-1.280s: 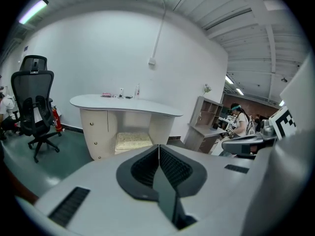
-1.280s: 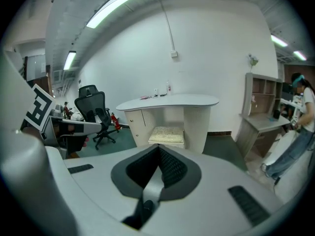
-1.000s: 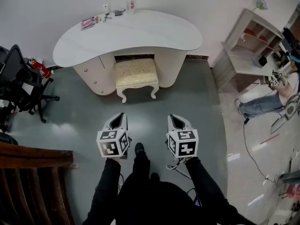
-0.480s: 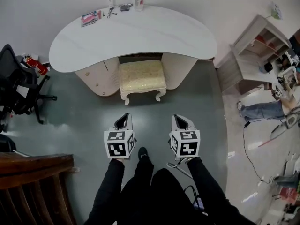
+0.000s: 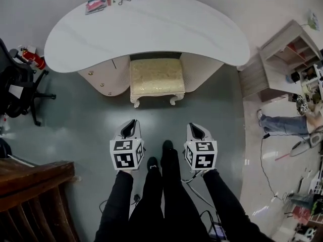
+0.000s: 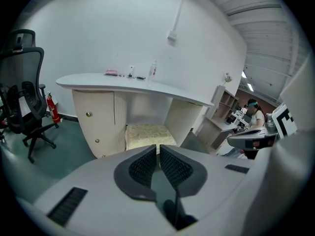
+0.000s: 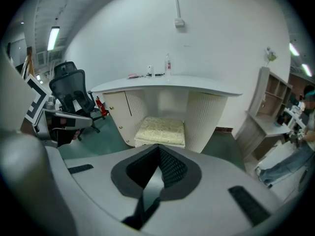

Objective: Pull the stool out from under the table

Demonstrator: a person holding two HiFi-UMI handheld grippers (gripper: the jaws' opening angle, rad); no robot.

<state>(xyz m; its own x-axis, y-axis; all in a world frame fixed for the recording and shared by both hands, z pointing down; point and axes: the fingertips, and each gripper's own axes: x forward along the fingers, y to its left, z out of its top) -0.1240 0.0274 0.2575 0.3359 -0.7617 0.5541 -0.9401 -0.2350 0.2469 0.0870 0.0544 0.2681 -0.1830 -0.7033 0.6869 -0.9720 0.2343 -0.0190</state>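
A cream stool (image 5: pixel 157 79) with a patterned cushion and curved white legs stands in the knee gap of the white kidney-shaped table (image 5: pixel 146 32), mostly tucked under its top. It also shows ahead as the stool (image 6: pixel 146 134) in the left gripper view and the stool (image 7: pixel 161 130) in the right gripper view. My left gripper (image 5: pixel 129 127) hovers over the green floor short of the stool, jaws shut and empty. My right gripper (image 5: pixel 194 130) hangs level with it on the right, also shut and empty. Both point toward the stool.
A black office chair (image 5: pixel 17 87) and a red extinguisher (image 5: pixel 30 57) stand at the left. A wooden shelf unit (image 5: pixel 282 59) is at the right, with a seated person (image 5: pixel 290 125) beyond. Small items and bottles (image 5: pixel 101 3) lie at the table's back edge. Dark wooden furniture (image 5: pixel 30 185) sits lower left.
The table and stool have drawn nearer and lower in the head view as I stepped forward. Both grippers stayed shut and level.
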